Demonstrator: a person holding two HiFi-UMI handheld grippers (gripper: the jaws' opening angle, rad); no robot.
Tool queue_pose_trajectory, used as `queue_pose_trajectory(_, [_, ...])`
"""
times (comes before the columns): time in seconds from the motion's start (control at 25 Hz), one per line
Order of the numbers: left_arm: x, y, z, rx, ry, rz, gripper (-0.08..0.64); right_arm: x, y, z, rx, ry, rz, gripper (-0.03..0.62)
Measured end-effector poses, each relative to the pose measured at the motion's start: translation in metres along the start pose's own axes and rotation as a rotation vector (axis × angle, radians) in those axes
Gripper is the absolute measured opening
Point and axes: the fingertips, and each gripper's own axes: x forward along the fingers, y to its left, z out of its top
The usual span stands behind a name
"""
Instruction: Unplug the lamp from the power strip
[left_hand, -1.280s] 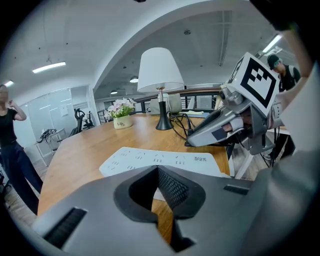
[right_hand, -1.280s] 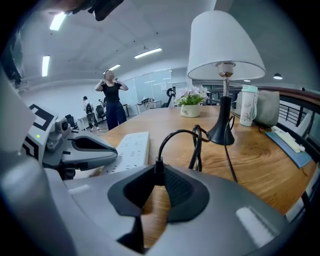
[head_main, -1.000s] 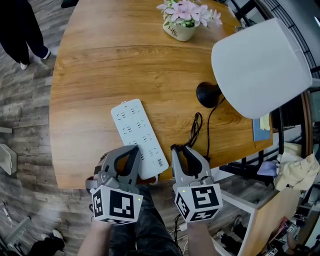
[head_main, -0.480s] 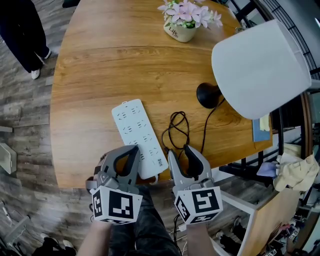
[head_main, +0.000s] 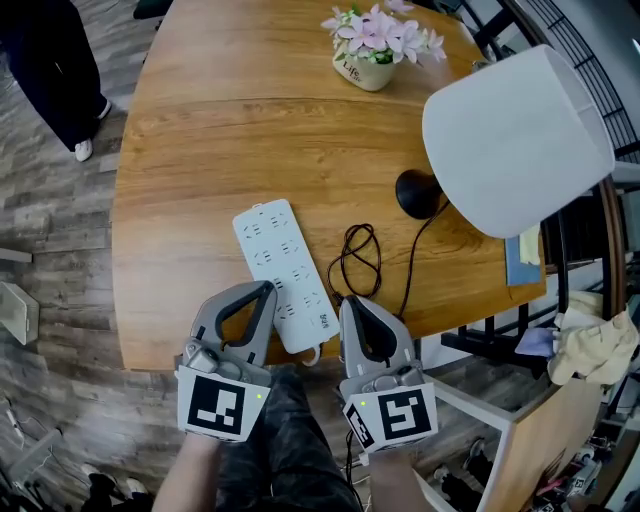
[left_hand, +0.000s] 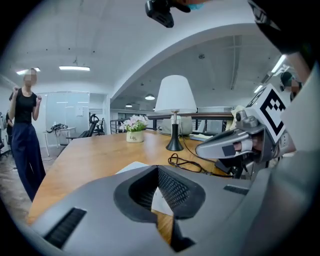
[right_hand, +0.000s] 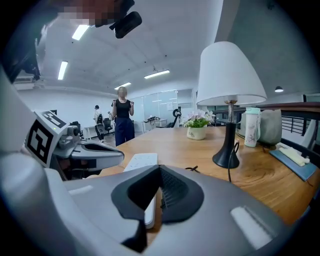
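The white power strip (head_main: 282, 275) lies flat on the wooden table (head_main: 200, 150), with no plug in its sockets. The lamp's black cord (head_main: 360, 262) rests in a loose loop just right of the strip and runs to the lamp's black base (head_main: 417, 193) under the white shade (head_main: 515, 140). My left gripper (head_main: 263, 292) is shut and empty over the strip's near end. My right gripper (head_main: 350, 304) is shut on nothing at the table's near edge, just short of the cord loop. In the right gripper view the strip (right_hand: 141, 161) and lamp base (right_hand: 226, 159) lie ahead.
A pot of pink flowers (head_main: 372, 50) stands at the far side of the table. A person (head_main: 60, 80) stands on the floor at the far left. To the right of the table are a chair and shelf clutter (head_main: 590, 340).
The right gripper let go of the cord, which dropped into a loop on the table. That gripper then drew back toward the near edge and shut. The left gripper hardly moved.
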Motion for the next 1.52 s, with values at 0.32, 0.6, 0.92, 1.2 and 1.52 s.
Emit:
queue_pose_trajectory(0.32, [-0.025,0.010,0.026,-0.104,-0.100,0.019,-0.005,-0.018,0.006,0.029,-0.008,-0.066,0.026,0.008])
queue_pose_trajectory(0.6, [-0.043,0.014,0.055,-0.107,-0.163,0.036,-0.005,-0.033,0.013,0.056,-0.015,-0.115,0.045,0.008])
queue_pose_trajectory(0.92, [-0.067,0.016,0.081,-0.104,-0.211,0.057,-0.005,-0.052,0.022,0.089,-0.035,-0.170,0.064,0.008])
queue_pose_trajectory(1.2, [-0.087,0.017,0.105,-0.119,-0.236,0.023,-0.005,-0.067,0.041,0.117,-0.059,-0.218,0.103,0.008])
queue_pose_trajectory(1.52, [-0.109,0.022,0.131,-0.104,-0.292,0.035,-0.005,-0.087,0.051,0.140,-0.063,-0.254,0.114,0.008])
